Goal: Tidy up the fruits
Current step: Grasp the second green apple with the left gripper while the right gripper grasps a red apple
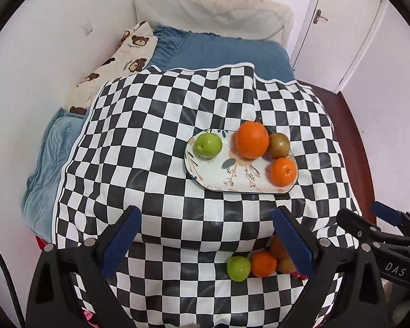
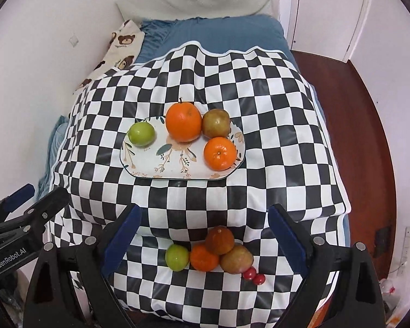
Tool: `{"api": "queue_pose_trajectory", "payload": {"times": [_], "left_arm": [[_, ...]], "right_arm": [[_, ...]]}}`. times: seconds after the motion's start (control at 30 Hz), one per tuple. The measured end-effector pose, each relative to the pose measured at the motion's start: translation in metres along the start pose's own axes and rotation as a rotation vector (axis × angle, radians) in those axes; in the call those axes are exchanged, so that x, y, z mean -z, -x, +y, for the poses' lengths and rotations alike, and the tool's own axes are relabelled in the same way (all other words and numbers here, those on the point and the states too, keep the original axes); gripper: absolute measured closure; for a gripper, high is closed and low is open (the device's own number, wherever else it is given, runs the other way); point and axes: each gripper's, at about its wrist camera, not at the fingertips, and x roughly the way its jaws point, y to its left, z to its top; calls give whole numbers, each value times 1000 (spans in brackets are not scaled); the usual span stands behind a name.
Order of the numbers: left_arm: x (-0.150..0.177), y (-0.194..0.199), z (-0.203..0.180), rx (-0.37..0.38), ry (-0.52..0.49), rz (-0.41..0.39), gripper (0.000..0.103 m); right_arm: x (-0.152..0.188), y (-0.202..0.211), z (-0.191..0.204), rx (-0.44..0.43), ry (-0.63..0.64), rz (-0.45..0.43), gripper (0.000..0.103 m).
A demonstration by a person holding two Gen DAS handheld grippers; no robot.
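A floral oval plate sits on the checkered cloth. It holds a green apple, a large orange, a brownish fruit and a small orange. Loose fruit lies on the cloth nearer me: a green apple, an orange, a dark orange fruit, a reddish-brown fruit and two small red fruits. My left gripper and right gripper are open and empty above the loose pile.
The checkered cloth covers a raised surface on a blue bed. A bear-print pillow lies at the back left. White walls, a door and dark red floor are on the right.
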Motion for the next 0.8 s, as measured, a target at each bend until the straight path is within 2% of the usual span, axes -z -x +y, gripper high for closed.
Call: {"api": "queue_pose_trajectory", "payload": {"times": [0.13, 0.27, 0.33, 0.57, 0.6, 0.63, 0.7, 0.77, 0.8], "left_arm": [[7, 1, -4, 7, 2, 6, 5], [21, -17, -9, 27, -1, 62, 5], [30, -33, -13, 30, -12, 107, 4], [83, -130, -35, 10, -72, 335, 5], [90, -140, -36, 1, -76, 359, 5], [97, -155, -38, -5, -80, 391, 5], [108, -177, -41, 12, -82, 442, 5], [116, -198, -45, 30, -83, 493, 13], [118, -204, -46, 47, -78, 509, 13]], "right_arm": [[8, 9, -2, -8, -6, -19, 7], [19, 4, -11, -29, -33, 1, 7], [27, -10, -20, -54, -59, 46, 7], [69, -88, -60, -127, -157, 236, 7], [75, -99, -67, -132, -176, 257, 9], [81, -110, -74, -138, -195, 279, 20], [92, -130, -86, -139, -224, 322, 35], [99, -144, -94, -134, -238, 346, 36], [103, -150, -96, -134, -241, 355, 36]]}}
